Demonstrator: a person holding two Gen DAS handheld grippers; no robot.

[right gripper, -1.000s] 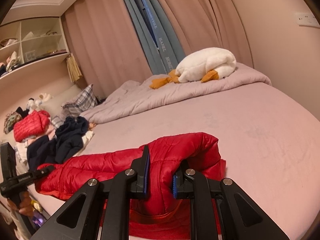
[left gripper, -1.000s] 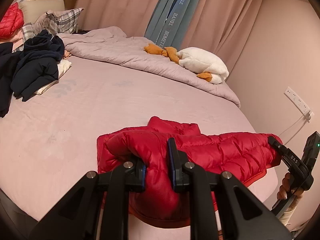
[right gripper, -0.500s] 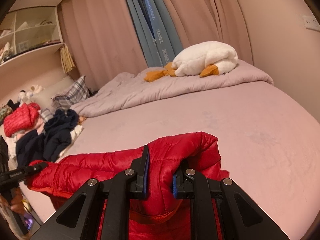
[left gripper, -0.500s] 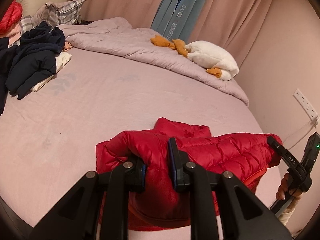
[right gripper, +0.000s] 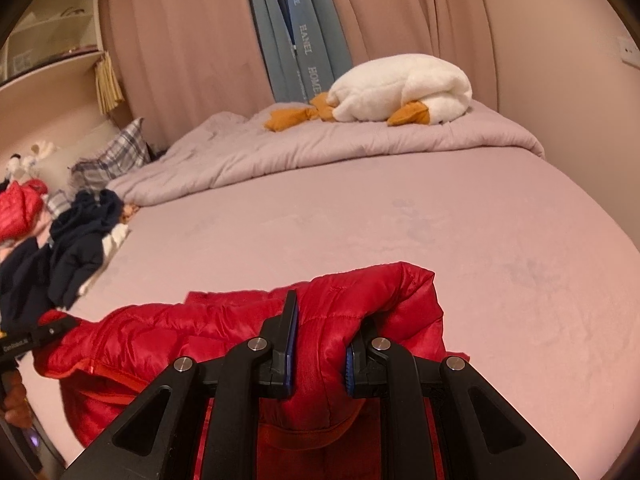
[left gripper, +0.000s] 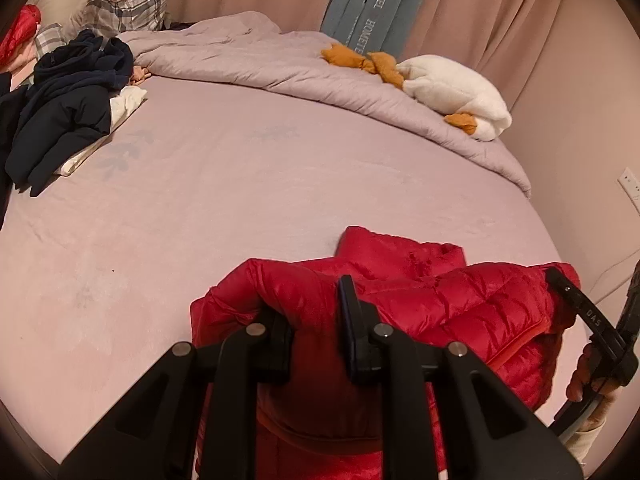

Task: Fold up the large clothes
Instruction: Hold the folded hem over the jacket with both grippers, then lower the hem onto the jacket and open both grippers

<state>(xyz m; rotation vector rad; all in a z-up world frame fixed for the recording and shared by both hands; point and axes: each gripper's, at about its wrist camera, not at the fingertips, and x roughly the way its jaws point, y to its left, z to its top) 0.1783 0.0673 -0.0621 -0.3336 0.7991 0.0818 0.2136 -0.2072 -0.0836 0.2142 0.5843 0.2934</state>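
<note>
My left gripper pinches a puffy fold of the red down jacket, its glossy quilted shell bulging between the black jaws. My right gripper clamps the other end the same way, slick fabric squeezed between blue-lined pads. The jacket stretches between them along the near edge of the bed, partly resting on the smooth mauve sheet and partly sagging off the edge. Farther back lie a rumpled grey duvet, a fleecy white goose plush, and a heap of dark navy clothes.
</note>
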